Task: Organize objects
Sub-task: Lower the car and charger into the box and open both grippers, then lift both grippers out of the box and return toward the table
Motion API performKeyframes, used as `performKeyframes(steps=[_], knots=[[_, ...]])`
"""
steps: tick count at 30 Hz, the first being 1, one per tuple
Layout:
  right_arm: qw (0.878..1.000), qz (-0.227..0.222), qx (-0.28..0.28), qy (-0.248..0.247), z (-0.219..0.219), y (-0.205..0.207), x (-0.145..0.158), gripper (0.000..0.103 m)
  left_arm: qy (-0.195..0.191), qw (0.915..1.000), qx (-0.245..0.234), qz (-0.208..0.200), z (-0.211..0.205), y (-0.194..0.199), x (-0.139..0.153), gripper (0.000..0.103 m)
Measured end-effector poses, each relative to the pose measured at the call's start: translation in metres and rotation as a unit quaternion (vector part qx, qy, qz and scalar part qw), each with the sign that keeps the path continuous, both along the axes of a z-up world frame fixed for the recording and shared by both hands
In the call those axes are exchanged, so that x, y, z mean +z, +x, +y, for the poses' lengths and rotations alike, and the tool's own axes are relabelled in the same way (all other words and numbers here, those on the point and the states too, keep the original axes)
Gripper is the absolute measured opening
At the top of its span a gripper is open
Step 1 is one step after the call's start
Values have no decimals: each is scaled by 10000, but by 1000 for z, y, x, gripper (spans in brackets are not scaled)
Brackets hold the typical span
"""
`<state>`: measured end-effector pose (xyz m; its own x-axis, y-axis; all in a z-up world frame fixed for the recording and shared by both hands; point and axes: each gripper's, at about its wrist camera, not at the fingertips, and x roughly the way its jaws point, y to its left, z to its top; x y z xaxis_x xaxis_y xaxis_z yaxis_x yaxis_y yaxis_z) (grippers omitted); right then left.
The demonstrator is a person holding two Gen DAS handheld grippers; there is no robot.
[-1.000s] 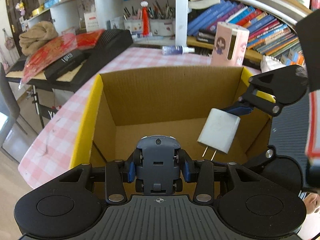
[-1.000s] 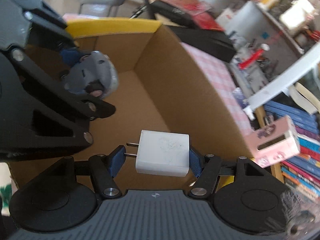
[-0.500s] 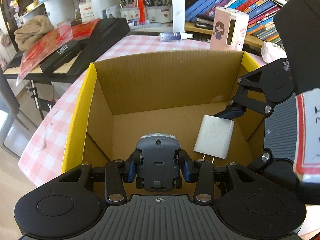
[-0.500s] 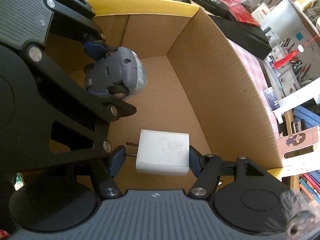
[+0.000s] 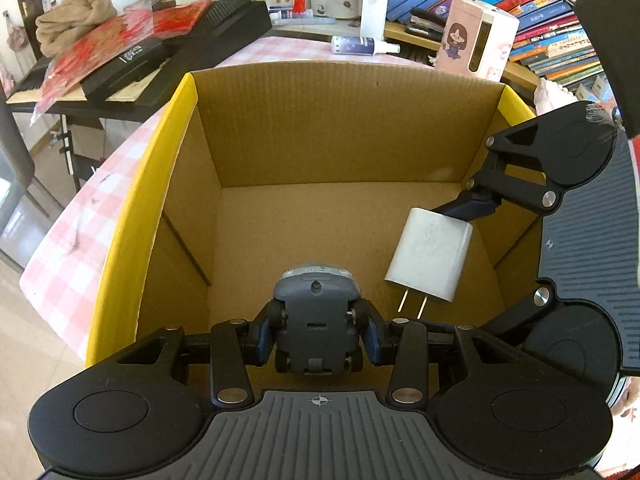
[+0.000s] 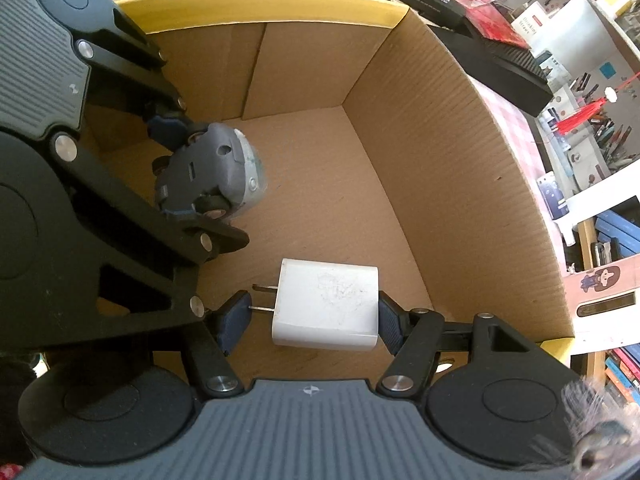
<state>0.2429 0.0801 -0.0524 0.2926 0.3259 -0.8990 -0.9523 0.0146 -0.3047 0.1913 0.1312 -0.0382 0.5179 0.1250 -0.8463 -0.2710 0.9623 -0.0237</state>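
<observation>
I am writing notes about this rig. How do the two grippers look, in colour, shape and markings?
Both look alike. The left gripper and right gripper have black linkage arms with silver rivets, dark blue pads, two round black lobes, and a grey ribbed plate with a small white crosshair mark. No cables or sleeves are visible.

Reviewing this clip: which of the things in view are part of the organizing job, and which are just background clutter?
Part of the job:
- toy car in the left gripper
- white charger in the right gripper
- cardboard box under both

Just lying about:
- pink carton
- spray bottle
- books
- keyboard
- beige cloth
</observation>
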Motion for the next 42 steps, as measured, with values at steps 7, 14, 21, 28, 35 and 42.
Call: performKeyframes(steps=[7, 14, 21, 28, 35, 42], knots=[[10000, 1, 43, 1, 0, 0, 1, 64, 158, 9997, 111, -154, 0, 0, 3, 44], [9988, -159, -188, 429, -6, 2, 10, 70, 151, 9983, 237, -513, 1, -7, 18, 54], [9851, -160, -1054, 1351, -34, 4, 43, 69, 39, 9941, 396, -1004, 2, -25, 43, 65], [9554, -332, -1979, 2167, -71, -22, 77, 69, 77, 9863, 357, -1610, -7, -61, 68, 76], [9073, -755, -2820, 3026, -105, -65, 95, 80, 425, 9745, 357, -2175, -17, -101, 83, 88], [8724, -1403, -3162, 3454, -123, -115, 91, 90, 527, 9707, 451, -2300, -19, -134, 80, 89]])
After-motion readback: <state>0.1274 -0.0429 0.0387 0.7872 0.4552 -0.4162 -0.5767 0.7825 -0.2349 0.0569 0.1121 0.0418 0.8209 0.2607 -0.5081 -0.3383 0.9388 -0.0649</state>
